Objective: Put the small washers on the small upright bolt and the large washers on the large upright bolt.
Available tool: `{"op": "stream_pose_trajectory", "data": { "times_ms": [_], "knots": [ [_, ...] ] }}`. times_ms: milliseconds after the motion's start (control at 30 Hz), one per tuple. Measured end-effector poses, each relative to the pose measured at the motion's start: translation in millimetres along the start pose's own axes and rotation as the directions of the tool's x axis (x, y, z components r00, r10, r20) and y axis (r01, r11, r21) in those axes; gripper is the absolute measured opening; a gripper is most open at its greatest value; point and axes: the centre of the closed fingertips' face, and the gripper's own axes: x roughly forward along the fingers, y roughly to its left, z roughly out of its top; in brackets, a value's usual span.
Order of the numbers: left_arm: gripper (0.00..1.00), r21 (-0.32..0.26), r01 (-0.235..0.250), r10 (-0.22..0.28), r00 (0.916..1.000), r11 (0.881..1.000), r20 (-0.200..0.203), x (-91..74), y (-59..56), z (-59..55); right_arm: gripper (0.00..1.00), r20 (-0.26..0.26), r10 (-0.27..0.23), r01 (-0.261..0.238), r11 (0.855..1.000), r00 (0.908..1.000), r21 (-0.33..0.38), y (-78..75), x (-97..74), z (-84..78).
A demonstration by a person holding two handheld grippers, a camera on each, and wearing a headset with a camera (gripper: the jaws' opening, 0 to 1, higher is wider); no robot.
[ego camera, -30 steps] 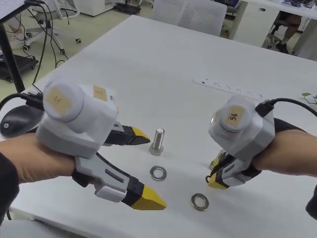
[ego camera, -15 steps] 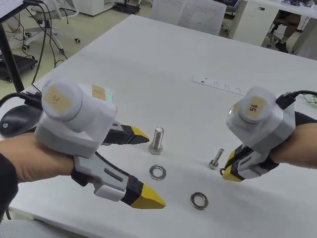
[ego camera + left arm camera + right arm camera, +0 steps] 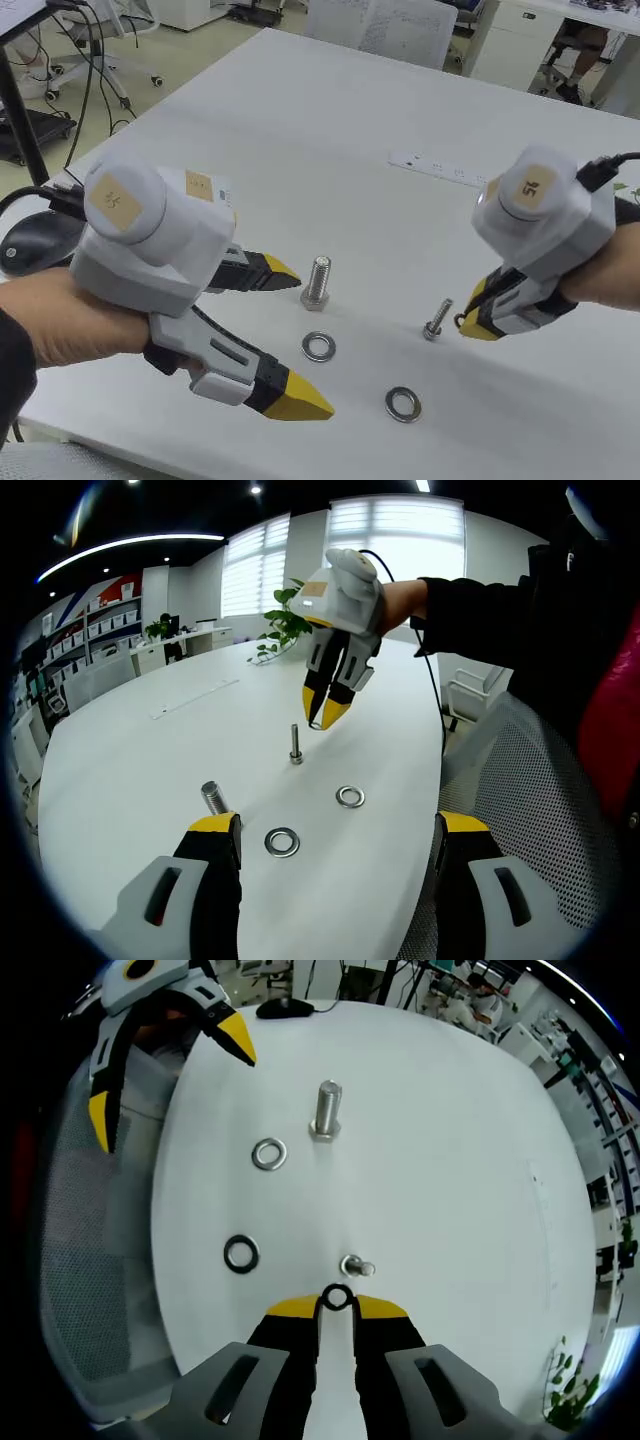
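Right gripper view: the right gripper (image 3: 337, 1308) pinches a small washer (image 3: 337, 1288) at its tips, just short of the small bolt (image 3: 353, 1266). The left gripper (image 3: 338, 825) is spread wide, with a large washer (image 3: 281, 842) lying between its jaws.

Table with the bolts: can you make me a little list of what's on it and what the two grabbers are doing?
table: white
large bolt: standing up, no washer on it
small bolt: standing up, apart from the large bolt
washer by the large bolt: lying flat
washer near the table edge: lying flat
left gripper: open, holding nothing
right gripper: shut on a small washer, up off the table, close to the small bolt
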Motion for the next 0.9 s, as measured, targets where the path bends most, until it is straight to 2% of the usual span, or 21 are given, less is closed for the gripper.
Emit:
{"op": "stream_pose_trajectory", "data": {
  "times_ms": [333,900],
  "knots": [
    [0.79,-0.002,-0.001,0.001,1.0000,1.000,-0.004,-0.4,-0.7,-1.2,0.14,0.005,-0.024,0.024,1.000,0.9997,-0.017,-11.4,-2.4,7.2],
    [0.79,-0.007,-0.002,0.002,1.0000,1.000,-0.008,-1.4,-0.2,-1.8,0.14,-0.004,-0.021,0.020,0.999,0.9998,-0.035,-17.7,2.7,12.3]
  ]
}}
